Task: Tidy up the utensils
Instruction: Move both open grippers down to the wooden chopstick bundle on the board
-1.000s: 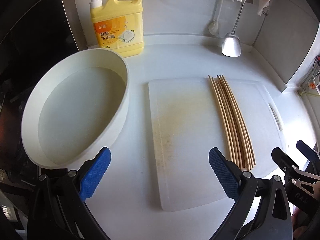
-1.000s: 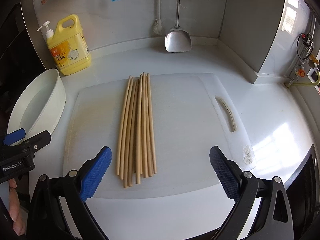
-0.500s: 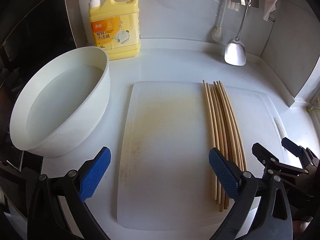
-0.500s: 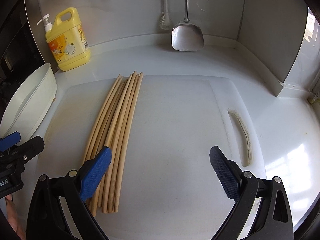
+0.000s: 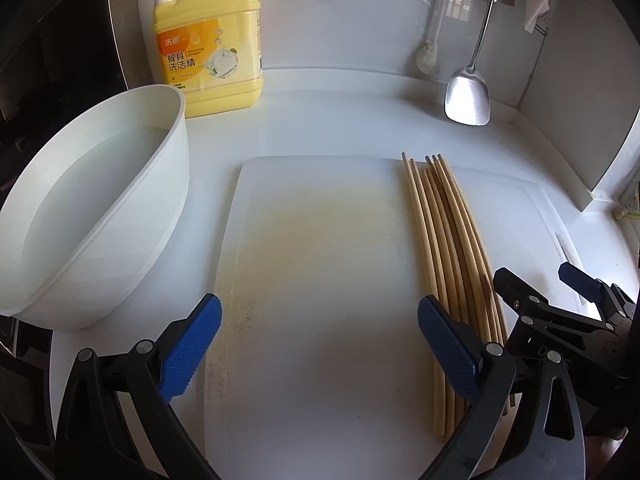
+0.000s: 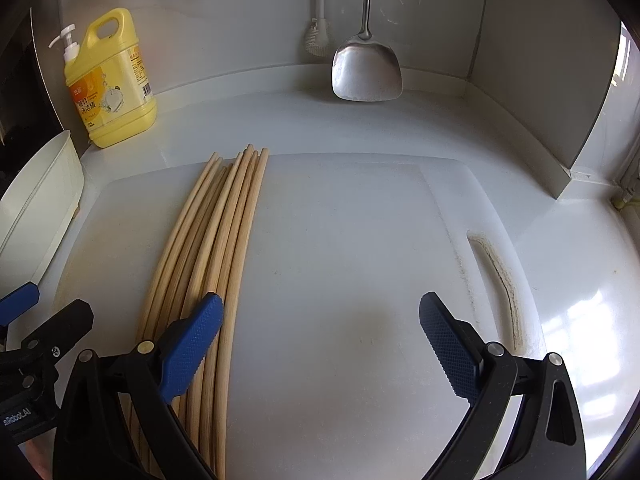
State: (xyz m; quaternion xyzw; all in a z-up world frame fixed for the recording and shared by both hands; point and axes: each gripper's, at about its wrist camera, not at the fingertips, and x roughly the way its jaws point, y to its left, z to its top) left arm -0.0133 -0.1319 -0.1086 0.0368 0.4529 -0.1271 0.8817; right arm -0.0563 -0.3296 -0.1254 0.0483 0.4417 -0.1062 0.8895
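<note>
Several long wooden chopsticks (image 5: 448, 260) (image 6: 216, 240) lie side by side on a white cutting board (image 5: 320, 264) (image 6: 340, 240), running from near to far. My left gripper (image 5: 318, 320) is open low over the board's bare left part, its right finger beside the bundle's near ends. My right gripper (image 6: 320, 312) is open too, with its left blue pad over the bundle and nothing held. Each gripper shows in the other's view: the right gripper (image 5: 536, 280) just right of the chopsticks, the left gripper (image 6: 56, 304) at the left edge.
A white basin (image 5: 120, 264) (image 6: 40, 192) holding water stands left of the board. A yellow detergent bottle (image 5: 208, 48) (image 6: 112, 88) stands at the back wall. A metal spatula (image 5: 468, 96) (image 6: 366, 72) and a brush (image 5: 428, 52) (image 6: 318, 40) hang there.
Both grippers have moved in lower and closer over the board. The right gripper has shifted so that the chopsticks now lie under its left finger. Both stay open.
</note>
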